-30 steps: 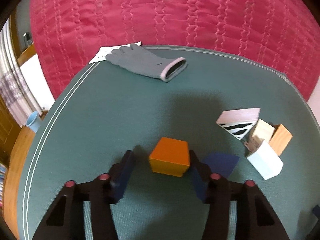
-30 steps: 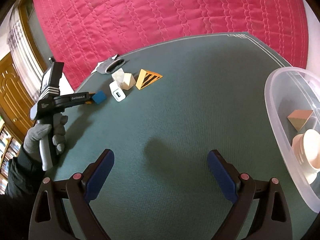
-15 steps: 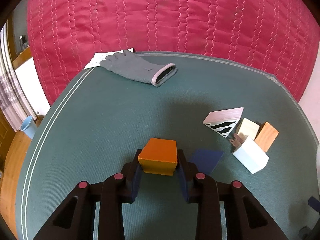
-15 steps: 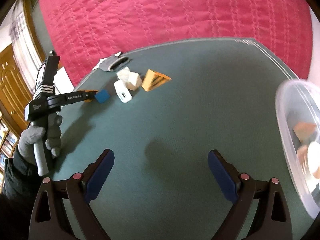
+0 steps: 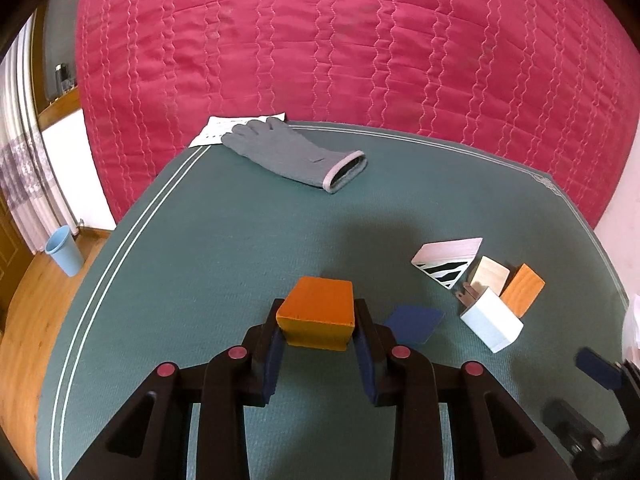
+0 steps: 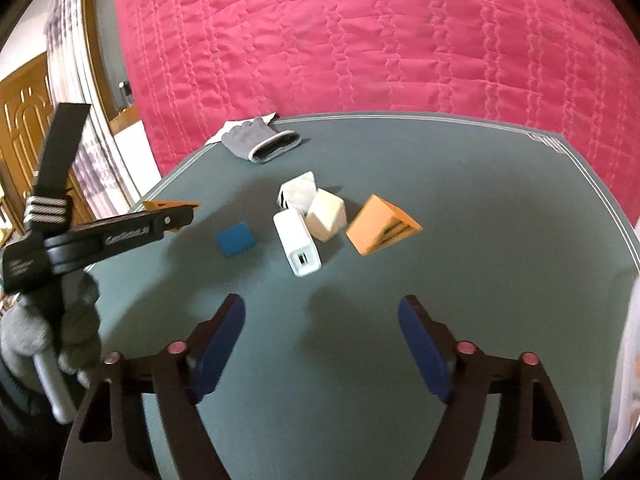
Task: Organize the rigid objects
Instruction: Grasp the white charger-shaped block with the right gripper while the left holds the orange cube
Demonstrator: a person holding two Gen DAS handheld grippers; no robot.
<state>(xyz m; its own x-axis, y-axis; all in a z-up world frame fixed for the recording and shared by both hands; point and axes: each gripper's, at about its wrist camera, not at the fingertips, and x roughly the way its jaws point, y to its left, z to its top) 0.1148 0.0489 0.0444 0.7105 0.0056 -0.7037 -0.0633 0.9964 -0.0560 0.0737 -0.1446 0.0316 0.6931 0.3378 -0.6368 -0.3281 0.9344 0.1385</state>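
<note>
My left gripper (image 5: 316,320) is shut on an orange block (image 5: 318,308) over the green table (image 5: 240,260). To its right lie a blue block (image 5: 414,322), a white charger (image 5: 490,322), a striped white wedge (image 5: 448,260), a pale wooden block (image 5: 489,274) and an orange-brown wedge (image 5: 522,290). My right gripper (image 6: 320,308) hovers just short of the white charger (image 6: 298,248); its jaws are closing with nothing between them. In the right wrist view a gloved hand holds the left gripper (image 6: 176,216) at the left.
A grey glove (image 5: 296,156) lies on a sheet of paper (image 5: 224,128) at the table's far edge. A red quilt (image 5: 360,40) fills the background. The rim of a clear container (image 6: 632,320) shows at the right. A blue cup (image 5: 64,250) stands on the floor.
The left gripper's jaws closed onto the orange block. The right gripper swung left toward the cluster of blocks, the clear container slid out to the right edge, and its jaws narrowed.
</note>
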